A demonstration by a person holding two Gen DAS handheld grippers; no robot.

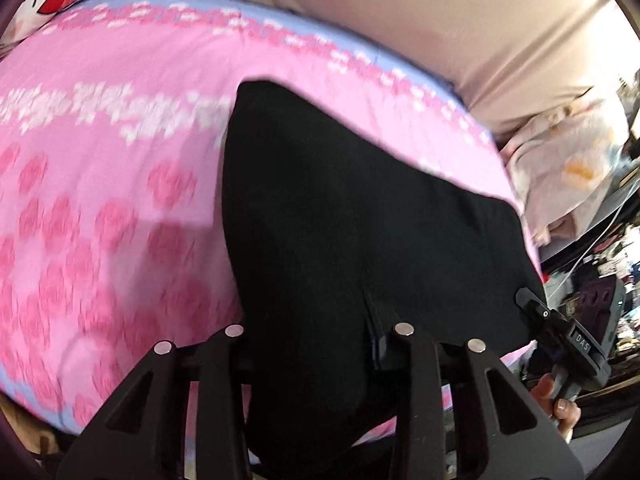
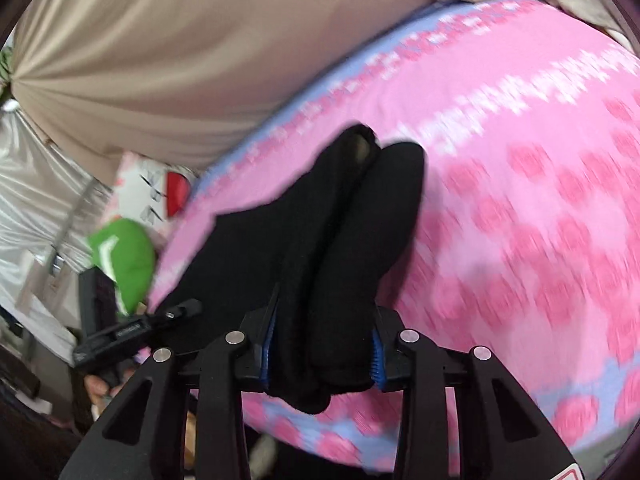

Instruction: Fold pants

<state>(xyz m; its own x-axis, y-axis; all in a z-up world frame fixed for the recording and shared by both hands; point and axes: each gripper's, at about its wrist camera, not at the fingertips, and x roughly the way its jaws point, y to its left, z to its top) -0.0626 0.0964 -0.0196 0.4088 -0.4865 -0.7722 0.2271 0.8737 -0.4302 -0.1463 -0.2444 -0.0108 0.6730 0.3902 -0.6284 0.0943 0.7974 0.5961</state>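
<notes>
L claw (image 1: 316, 344) & R claw (image 2: 320, 354) clamped on soft black pants (image 1: 360, 208) | pink heart-print blanket (image 1: 100, 220)

left gripper (image 1: 320, 344) pads — probably under pants (image 1: 360, 220)

Left hand-held gripper (image 1: 320, 344) seen matte black: angular linkage arms, triangular cut-outs, round silver pins at joints. Right hand-held gripper (image 2: 324, 356) built alike, blue ribbed pads (image 2: 376, 360) fitted inside fingers. Red-and-white sticker glimpsed at bottom edge of right wrist view. White "DAS" lettering read on right gripper's body in left wrist view. No sleeve shown.
</notes>
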